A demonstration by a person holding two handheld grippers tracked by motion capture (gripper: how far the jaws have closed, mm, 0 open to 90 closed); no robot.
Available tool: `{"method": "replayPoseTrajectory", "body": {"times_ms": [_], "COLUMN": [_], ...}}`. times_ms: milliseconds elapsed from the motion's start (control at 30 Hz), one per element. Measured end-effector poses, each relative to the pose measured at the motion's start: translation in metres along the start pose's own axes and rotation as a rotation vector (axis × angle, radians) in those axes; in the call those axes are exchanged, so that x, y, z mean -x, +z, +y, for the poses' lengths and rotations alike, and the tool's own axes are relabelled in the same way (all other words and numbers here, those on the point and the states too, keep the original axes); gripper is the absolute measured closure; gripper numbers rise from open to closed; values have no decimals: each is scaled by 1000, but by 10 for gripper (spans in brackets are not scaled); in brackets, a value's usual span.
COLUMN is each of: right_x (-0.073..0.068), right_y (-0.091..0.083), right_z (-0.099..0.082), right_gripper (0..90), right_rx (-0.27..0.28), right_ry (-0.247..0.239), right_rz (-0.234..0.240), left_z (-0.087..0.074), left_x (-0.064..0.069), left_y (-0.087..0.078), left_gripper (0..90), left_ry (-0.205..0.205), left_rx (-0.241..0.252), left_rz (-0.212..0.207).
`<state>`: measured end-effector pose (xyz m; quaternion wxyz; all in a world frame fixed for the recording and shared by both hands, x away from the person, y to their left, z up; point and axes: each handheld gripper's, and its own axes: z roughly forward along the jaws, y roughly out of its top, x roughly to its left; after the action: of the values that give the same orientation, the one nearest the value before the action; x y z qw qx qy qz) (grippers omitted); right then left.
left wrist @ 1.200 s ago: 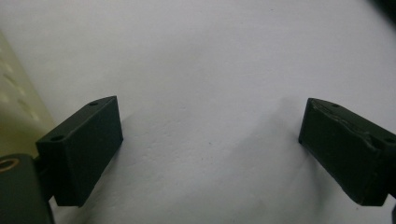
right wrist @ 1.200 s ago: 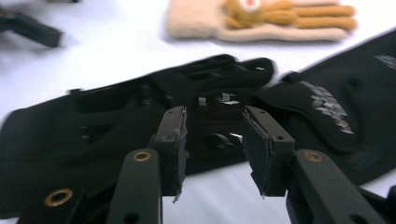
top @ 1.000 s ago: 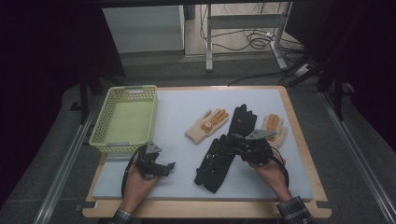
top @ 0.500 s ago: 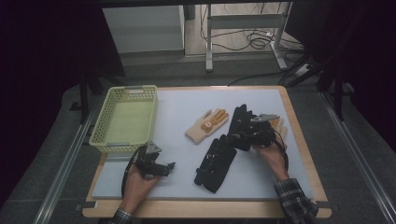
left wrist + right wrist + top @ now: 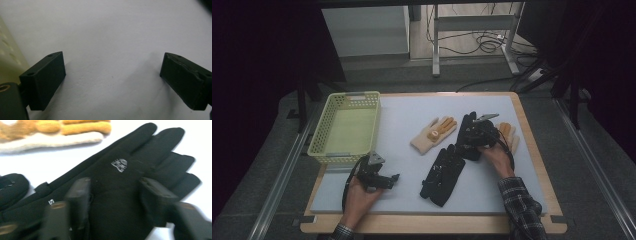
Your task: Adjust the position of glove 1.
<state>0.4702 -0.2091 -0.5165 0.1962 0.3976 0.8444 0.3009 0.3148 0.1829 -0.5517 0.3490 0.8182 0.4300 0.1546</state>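
Note:
Two black gloves lie on the white mat [image 5: 402,115]: one near the middle [image 5: 442,175], the other farther back [image 5: 468,121]. My right gripper [image 5: 476,136] hangs over the farther black glove [image 5: 130,152]. Its jaws [image 5: 115,187] stand half apart on either side of the palm and have just been closing a little; the view is blurred. A cream and orange glove [image 5: 434,132] lies left of it. A second one [image 5: 510,134] shows beside my right hand. My left gripper [image 5: 381,178] rests open on bare mat [image 5: 112,72].
A yellow-green mesh basket [image 5: 343,100] stands at the mat's left side, and its wall [image 5: 7,50] shows beside my left jaw. The mat sits on a wooden board [image 5: 532,145]. A table frame and cables [image 5: 482,45] lie beyond the far edge.
My right hand has moved left and away from the person, onto the farther black glove, and its jaws stand wider than a second ago. The left hand has stayed put.

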Motion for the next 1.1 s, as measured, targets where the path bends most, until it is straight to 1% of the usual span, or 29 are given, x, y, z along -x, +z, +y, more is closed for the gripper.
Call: {"method": "replayPoseTrajectory", "body": {"times_ms": [100,133,167,233,267,300,400,467,533,600,633,733,800,867,933,1033,1100], "right_x": [-3,-6,-8,-11,-12,-11,-6,-3,-3,-6,-8,-17,-27,-35,-47,-64,-76], "right_y": [-3,-4,-4,-4,-4,-4,-7,-13,-24,-37,-44,-65,-78,-85,-92,-99,-102], "right_z": [-3,-3,-3,-2,-2,-2,-3,-2,1,4,5,6,5,3,0,-5,-10], "right_gripper": [655,731,761,788,793,795,796,795,794,793,792,789,787,786,785,784,783], "right_rx": [14,12,9,2,5,11,33,46,68,94,114,160,181,179,179,178,180], "right_ry": [-6,-25,-43,-64,-74,-71,-16,16,35,52,52,59,65,63,75,76,84], "right_rz": [-11,-44,-68,-95,-100,-99,-74,-62,-50,-34,-25,-4,2,5,33,52,77], "left_z": [0,0,0,0,0,0,0,0,0,0,0,0,0,0,0,0,0], "left_x": [0,0,0,0,0,0,0,0,0,0,0,0,0,0,0,0,0], "left_y": [0,0,0,0,0,0,0,0,0,0,0,0,0,0,0,0,0], "left_gripper": [62,62,62,62,62,62,62,62,62,62,62,62,62,62,62,62,62], "left_ry": [-1,0,-1,0,-1,-1,-1,0,0,0,0,0,-1,1,1,0,2], "left_rx": [1,0,1,1,1,0,0,0,0,0,-1,-1,0,-1,-1,-1,-1], "left_rz": [1,0,1,1,1,0,0,0,0,0,0,0,0,-1,0,0,0]}}
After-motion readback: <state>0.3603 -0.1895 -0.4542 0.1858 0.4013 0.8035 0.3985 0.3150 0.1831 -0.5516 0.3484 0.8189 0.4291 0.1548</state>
